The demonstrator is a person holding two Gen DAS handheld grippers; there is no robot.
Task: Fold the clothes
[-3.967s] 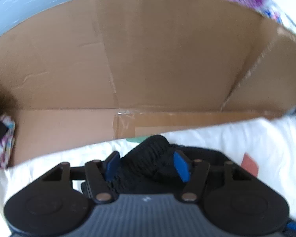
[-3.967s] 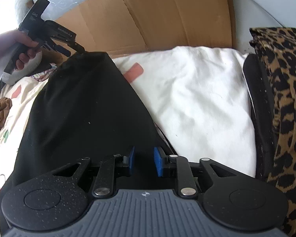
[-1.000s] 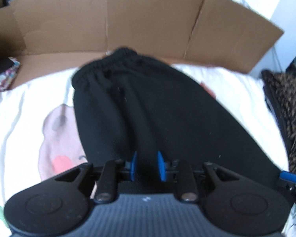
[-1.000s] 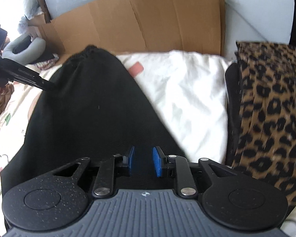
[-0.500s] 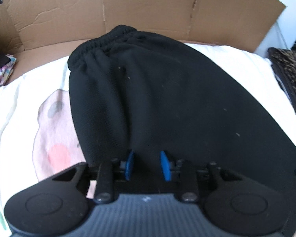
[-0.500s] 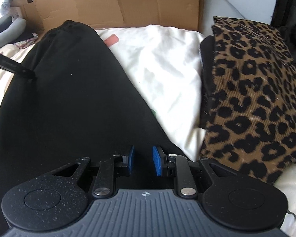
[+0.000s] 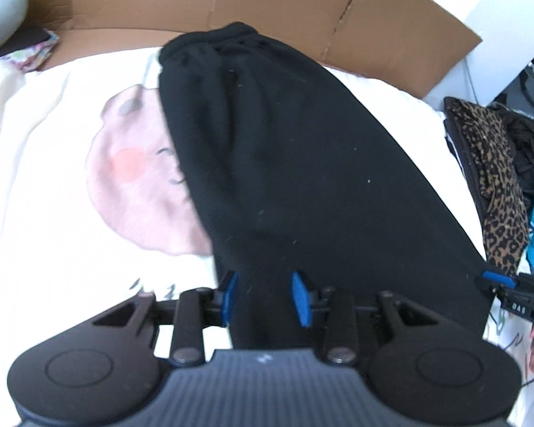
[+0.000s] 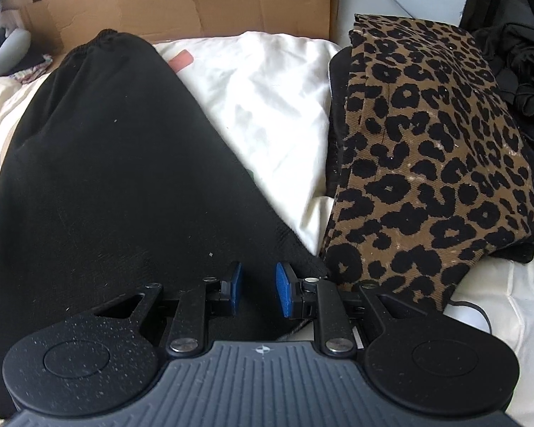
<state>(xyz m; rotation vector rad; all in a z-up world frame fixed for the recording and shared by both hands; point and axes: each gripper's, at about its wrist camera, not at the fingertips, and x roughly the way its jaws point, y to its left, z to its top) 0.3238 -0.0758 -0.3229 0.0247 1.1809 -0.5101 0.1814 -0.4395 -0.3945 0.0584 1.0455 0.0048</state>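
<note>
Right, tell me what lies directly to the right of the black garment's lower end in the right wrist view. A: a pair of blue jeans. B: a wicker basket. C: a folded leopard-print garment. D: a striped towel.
C: the leopard-print garment lies folded beside the black garment on the white bedding, backed by cardboard; no towel, jeans or basket shows there.

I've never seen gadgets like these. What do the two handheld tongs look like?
Both tongs, left and right, look alike: a ribbed grey body, two round black discs, black linkage arms with silver pins, and blue pads. The right one carries white lettering too blurred to read.
</note>
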